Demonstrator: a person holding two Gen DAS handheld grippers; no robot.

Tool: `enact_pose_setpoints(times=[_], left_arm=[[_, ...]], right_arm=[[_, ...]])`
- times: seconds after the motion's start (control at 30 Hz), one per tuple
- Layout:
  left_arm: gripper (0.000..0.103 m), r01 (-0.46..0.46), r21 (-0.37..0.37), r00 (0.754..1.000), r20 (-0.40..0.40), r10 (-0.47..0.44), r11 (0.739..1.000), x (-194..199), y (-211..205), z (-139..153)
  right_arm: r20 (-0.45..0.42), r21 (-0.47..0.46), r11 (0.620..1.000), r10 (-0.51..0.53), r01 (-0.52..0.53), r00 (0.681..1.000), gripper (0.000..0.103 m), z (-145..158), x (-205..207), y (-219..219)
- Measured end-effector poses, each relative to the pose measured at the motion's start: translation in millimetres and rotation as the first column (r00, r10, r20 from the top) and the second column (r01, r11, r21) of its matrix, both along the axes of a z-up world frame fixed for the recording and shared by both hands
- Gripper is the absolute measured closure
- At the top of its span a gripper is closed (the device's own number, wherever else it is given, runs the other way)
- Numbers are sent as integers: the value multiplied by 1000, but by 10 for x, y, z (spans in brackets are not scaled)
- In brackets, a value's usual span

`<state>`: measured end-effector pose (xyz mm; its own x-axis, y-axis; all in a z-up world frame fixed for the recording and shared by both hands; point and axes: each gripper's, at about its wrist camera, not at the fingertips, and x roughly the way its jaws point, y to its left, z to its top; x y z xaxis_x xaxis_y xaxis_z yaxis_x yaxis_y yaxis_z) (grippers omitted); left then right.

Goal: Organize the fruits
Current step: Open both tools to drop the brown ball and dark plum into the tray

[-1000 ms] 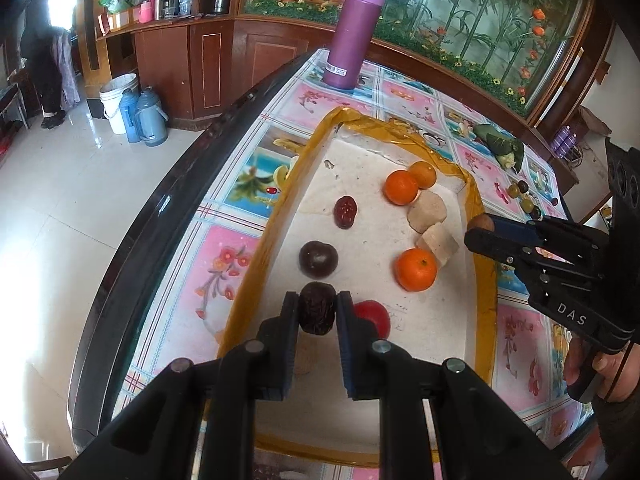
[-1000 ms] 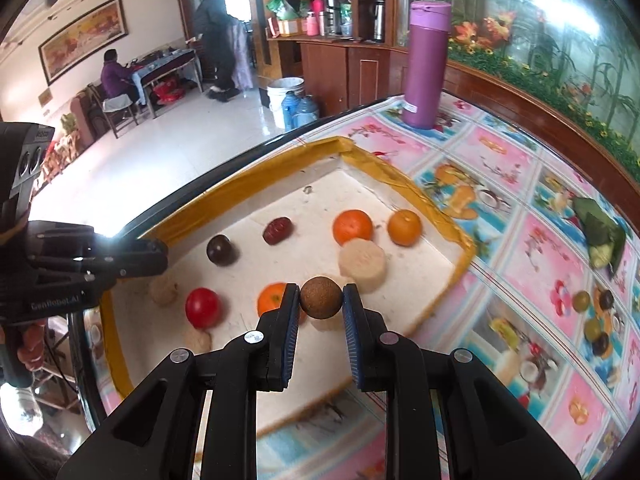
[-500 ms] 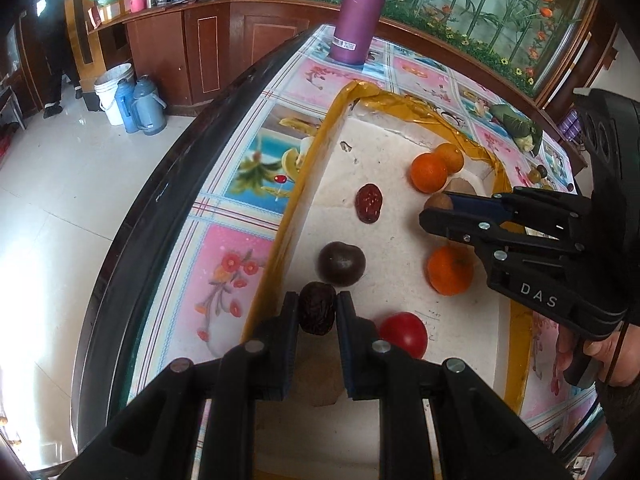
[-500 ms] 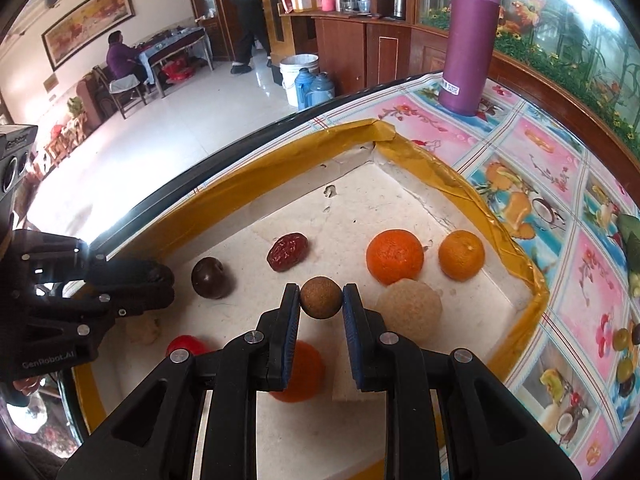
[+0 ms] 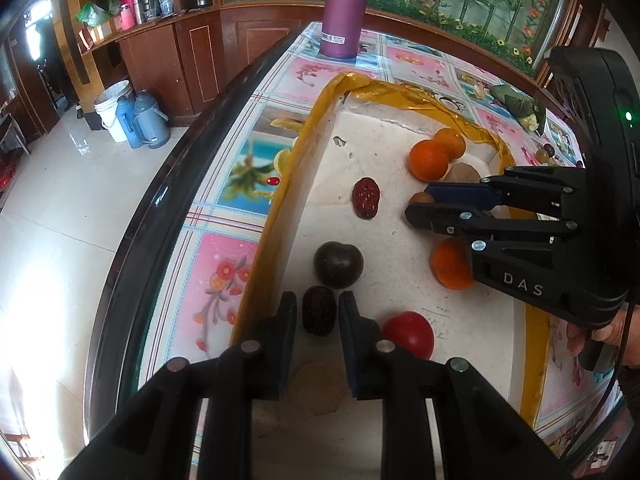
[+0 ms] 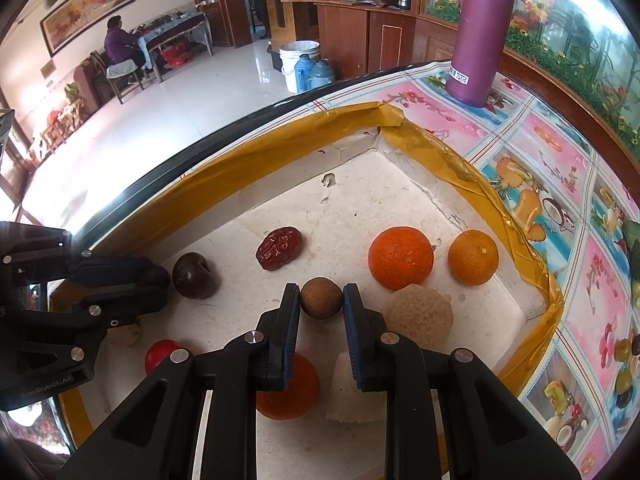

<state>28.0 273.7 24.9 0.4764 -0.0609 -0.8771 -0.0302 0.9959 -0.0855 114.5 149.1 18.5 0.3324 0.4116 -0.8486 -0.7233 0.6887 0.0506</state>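
Note:
A white tray with a yellow taped rim (image 5: 280, 204) (image 6: 472, 184) holds the fruit. My left gripper (image 5: 318, 312) sits low at the tray's left wall, its pads slightly apart around a dark date (image 5: 319, 310); gaps show on both sides. A dark plum (image 5: 338, 264) (image 6: 196, 275) lies just ahead of it. My right gripper (image 6: 321, 298) is shut on a small brown round fruit (image 6: 321, 298) (image 5: 421, 198) above the tray's middle. A red date (image 5: 366, 203) (image 6: 279, 247), two oranges (image 6: 400, 258) (image 6: 473, 257), a third orange (image 5: 450, 264) and a red fruit (image 5: 408, 334) lie around.
A purple flask (image 5: 346, 8) (image 6: 482, 32) stands beyond the tray's far corner. Pale cut pieces (image 6: 420, 314) lie by the right gripper. The table's dark edge (image 5: 152, 220) runs left of the tray. A green wrapped item (image 5: 518, 106) lies at the far right.
The left gripper's pads have eased apart from the dark date beside the plum. The right gripper has carried the brown fruit further over the tray, toward the red date.

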Motion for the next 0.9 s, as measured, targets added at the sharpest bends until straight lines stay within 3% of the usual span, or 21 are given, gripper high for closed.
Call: enact_pose_setpoints(times=[0.1,0.43,0.7,0.73,0.83,0.9], left_arm=[[70,7,6,1000,2,-7,1000,-13,-31,10],[64,-12,-7,1000,25,12,1000,-148,-13,81],[35,-23,48,994,112,18,999,-346,-111,229],[33,-27,52,992,124,20,998,-374,-126,248],[26,-45,62,984,174,33,997,-471,-180,328],[22,-59,59,978,205,46,996,-545,-226,377]], right_arm=[[2,-6,1000,-1,1,1000,76,2,-4,11],[38,-15,999,-31,32,999,74,118,-176,-86],[38,0,989,-148,148,988,66,283,-492,-363],[37,0,985,-171,171,985,60,303,-538,-417],[58,11,970,-244,244,968,26,390,-701,-595],[76,29,961,-275,273,959,23,475,-835,-706]])
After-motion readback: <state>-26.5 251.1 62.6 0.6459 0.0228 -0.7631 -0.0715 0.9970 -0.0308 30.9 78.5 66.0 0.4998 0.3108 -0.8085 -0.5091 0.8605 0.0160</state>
